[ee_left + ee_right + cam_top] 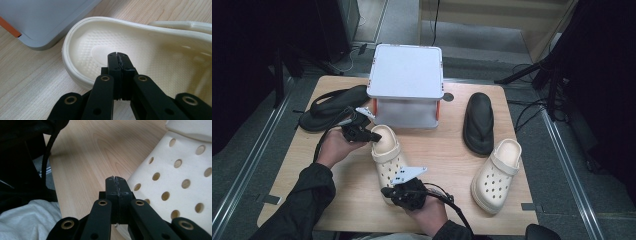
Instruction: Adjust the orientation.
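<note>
I am bringing both tools in on one cream clog (388, 161) lying near the middle of the wooden bench (447, 150), its heel end toward the grey lidded box (407, 85). My left hand-held gripper (371, 135) is hovering at the heel rim, jaws pressed together on nothing; in the left gripper view its tips (117, 55) are pointing into the clog's textured footbed (105, 47). My right hand-held gripper (388, 190) is sitting by the toe, jaws likewise closed and empty; in the right gripper view the tips (115, 180) are lying just beside the perforated upper (180, 177), and I cannot tell whether they are touching it.

As I am judging it, the work is at its start: nothing is gripped or lifted, and the box lid is on. The second cream clog (497, 175) is resting well apart at the right, with one black sandal (478, 122) beside it and the other black sandal (332, 106) at the far left. Opening the jaws, taking hold of the clog and pairing or stowing the footwear all appear to be waiting.
</note>
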Available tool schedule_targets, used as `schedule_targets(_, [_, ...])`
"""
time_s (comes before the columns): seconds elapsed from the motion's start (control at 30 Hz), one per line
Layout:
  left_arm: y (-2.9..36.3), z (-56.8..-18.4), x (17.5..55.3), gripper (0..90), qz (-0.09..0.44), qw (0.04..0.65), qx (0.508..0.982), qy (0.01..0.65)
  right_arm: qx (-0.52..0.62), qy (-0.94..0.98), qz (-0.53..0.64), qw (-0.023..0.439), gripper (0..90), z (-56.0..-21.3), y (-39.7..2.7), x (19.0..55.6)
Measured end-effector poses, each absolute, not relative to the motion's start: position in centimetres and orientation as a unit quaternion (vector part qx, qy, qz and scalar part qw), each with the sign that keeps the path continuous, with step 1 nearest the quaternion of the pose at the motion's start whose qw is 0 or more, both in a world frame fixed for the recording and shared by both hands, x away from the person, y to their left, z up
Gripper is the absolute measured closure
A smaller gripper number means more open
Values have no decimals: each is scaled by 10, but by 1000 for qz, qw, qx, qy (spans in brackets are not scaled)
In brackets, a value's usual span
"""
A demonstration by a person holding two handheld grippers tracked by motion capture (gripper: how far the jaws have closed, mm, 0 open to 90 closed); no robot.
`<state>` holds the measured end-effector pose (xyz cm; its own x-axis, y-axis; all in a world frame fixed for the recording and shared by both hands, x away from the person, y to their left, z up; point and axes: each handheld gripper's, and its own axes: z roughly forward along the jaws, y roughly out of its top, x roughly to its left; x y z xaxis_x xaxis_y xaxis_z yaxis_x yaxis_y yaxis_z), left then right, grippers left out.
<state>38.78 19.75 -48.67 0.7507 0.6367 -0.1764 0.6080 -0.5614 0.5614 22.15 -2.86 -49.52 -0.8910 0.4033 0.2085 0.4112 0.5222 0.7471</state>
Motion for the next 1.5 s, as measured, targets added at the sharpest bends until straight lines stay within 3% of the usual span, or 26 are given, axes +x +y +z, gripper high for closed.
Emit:
schedule_targets(0.4, [206,-493,381,900,14,311,881,356,-225,-881,-415,5,900,-496,-28,224])
schedule_targets(1.5, [193,-497,347,900,-2,303,888,347,-321,-854,-410,-24,900,-492,-90,266])
